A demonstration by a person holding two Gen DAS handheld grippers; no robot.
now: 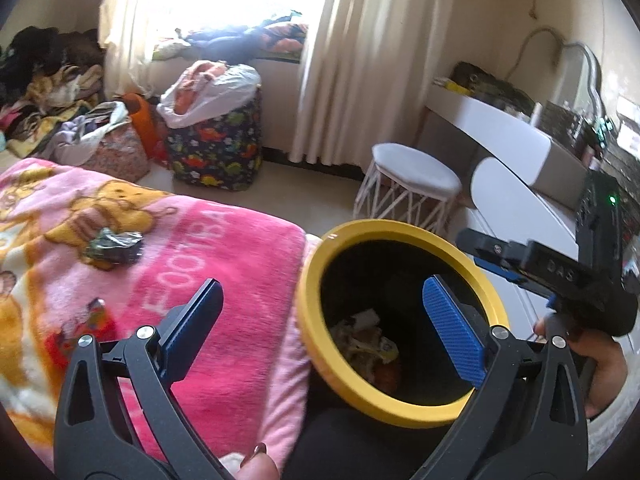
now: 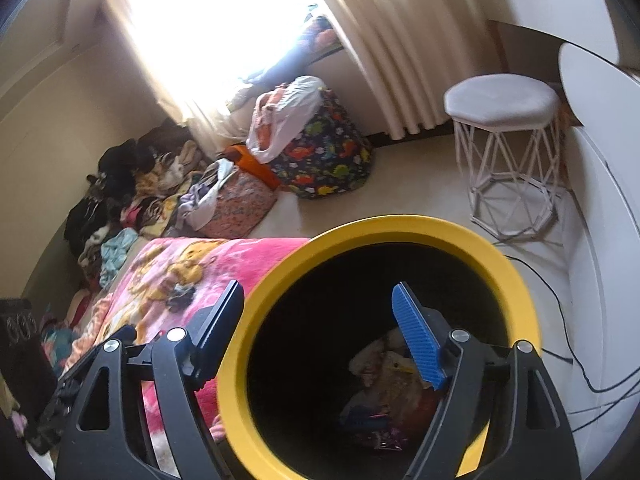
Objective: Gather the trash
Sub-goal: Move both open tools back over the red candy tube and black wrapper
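Both claws stand apart and empty: the left claw (image 1: 322, 316) and right claw (image 2: 318, 320) straddle the yellow-rimmed bin (image 1: 316, 344), where trash (image 2: 384, 384) already lies. Left of the left claw, a crumpled wrapper (image 1: 114, 248) remains on the bed's pink blanket (image 1: 224, 248).
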